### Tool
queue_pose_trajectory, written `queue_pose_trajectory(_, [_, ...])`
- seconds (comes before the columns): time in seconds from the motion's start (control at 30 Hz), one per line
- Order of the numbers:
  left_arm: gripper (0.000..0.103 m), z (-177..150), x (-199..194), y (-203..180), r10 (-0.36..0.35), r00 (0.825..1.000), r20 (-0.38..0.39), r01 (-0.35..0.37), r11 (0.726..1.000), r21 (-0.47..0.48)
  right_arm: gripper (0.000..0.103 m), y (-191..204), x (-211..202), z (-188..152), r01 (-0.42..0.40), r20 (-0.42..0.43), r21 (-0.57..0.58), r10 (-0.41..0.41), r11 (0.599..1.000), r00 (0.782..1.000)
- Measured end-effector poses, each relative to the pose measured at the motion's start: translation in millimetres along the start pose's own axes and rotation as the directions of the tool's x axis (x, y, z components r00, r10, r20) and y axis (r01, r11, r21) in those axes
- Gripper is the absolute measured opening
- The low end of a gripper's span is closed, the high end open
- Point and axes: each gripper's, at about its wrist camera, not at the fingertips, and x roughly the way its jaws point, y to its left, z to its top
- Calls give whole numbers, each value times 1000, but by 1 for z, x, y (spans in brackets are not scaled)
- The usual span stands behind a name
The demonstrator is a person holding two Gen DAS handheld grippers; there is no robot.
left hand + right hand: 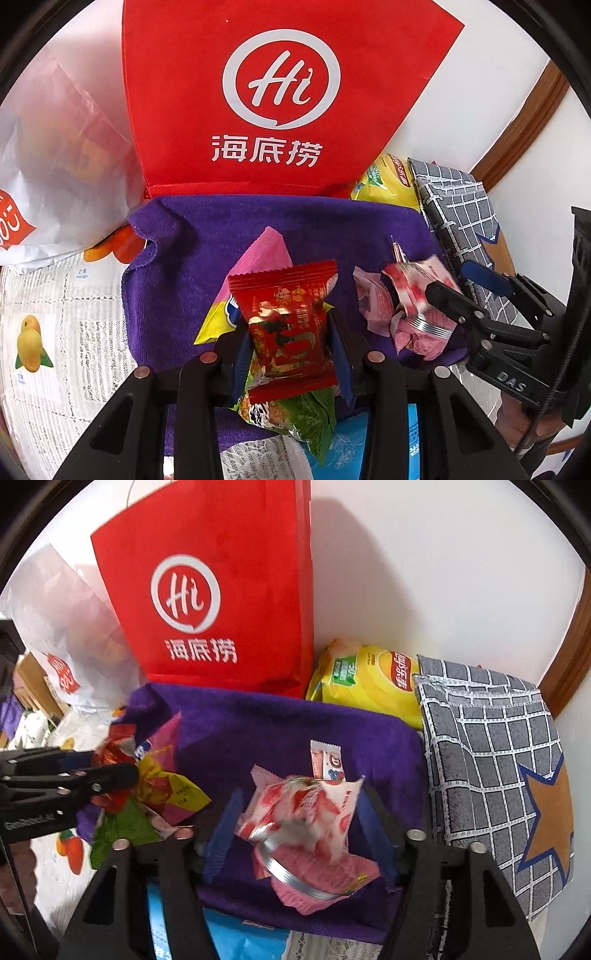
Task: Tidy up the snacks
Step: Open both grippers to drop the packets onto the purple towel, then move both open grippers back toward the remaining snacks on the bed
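- Left wrist view: the left gripper [291, 332] is narrowed onto a red pack [290, 325], its pads pressing both sides, the pack lifted above the purple towel [184, 266].
- Under it lie a pink pack [264, 254], a yellow pack [212, 325] and a green pack [314, 417], heaped on the towel's middle and near edge.
- At the towel's right edge the right gripper [448, 280] reaches in at a red-and-white pack [417, 291], which is blurred; pink wrappers [373, 302] lie beneath it.
- Behind the towel a red bag [280, 92] stands at the desk's far edge, a white bag [62, 158] at its left.
- Right wrist view: the right gripper [295, 812] stands wide, and its pads appear clear of the blurred red-and-white pack [303, 808] between them, so I judge this pack is being let go onto the pink wrappers [325, 875].
- A small bar [327, 764] lies just beyond; a chip bag [373, 679] and a checked cloth [491, 760] sit toward the desk's far right corner.
- Step in hand, as I judge it: sorting by kind, pinkish packs gathered at the towel's right.
- Next: the right gripper should back off clear, and the left should carry its red pack to a matching group or the red bag, without dragging the heap below.
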Motion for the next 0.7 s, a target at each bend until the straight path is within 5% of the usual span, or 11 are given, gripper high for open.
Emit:
queue_pose_trajectory(0.13, [57, 1, -8, 0, -23, 1000, 19, 23, 1000, -2, 70, 0, -8, 2, -6, 24, 14, 6, 1000, 1000])
queue_pose_trajectory(0.3, [58, 1, -21, -2, -7, 999, 44, 7, 1000, 4, 73, 0, -22, 5, -7, 37, 43, 5, 999, 999])
queue_pose_trajectory(0.53, [60, -1, -39, -8, 23, 998, 59, -24, 1000, 16, 76, 2, -45, -8, 91, 32, 51, -93, 995, 995])
queue_pose_trajectory(0.7, [70, -9, -54, -28, 53, 995, 89, -60, 995, 77, 87, 5, -75, -23, 178, 68, 77, -183, 981, 981])
